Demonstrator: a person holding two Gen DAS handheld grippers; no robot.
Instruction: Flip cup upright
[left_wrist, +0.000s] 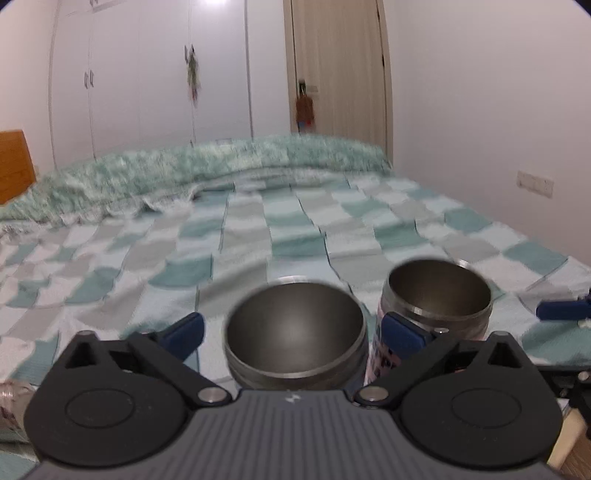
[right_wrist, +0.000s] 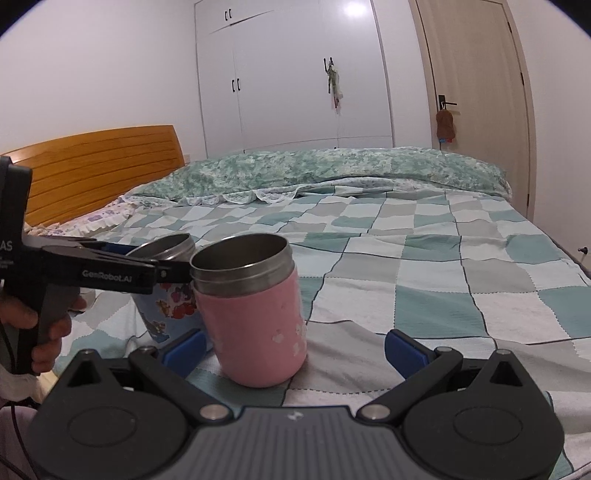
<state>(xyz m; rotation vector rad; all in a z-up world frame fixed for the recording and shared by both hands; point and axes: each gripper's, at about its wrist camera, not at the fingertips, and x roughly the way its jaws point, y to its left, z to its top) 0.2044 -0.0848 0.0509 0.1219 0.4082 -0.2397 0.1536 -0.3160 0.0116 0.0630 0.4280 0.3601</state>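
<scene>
Two steel-lined cups stand mouth-up on the checked bedspread. The blue patterned cup sits between the spread fingers of my left gripper, which is open around its rim without touching it; it also shows in the right wrist view, tilted slightly. The pink cup stands just right of it, upright, also in the left wrist view. My right gripper is open and empty, the pink cup just ahead of its left finger. The left gripper's body reaches in from the left.
The bed's checked cover stretches ahead, with a green quilt along the far side and a wooden headboard at left. White wardrobes and a door stand behind. A fingertip of the right gripper shows at the right.
</scene>
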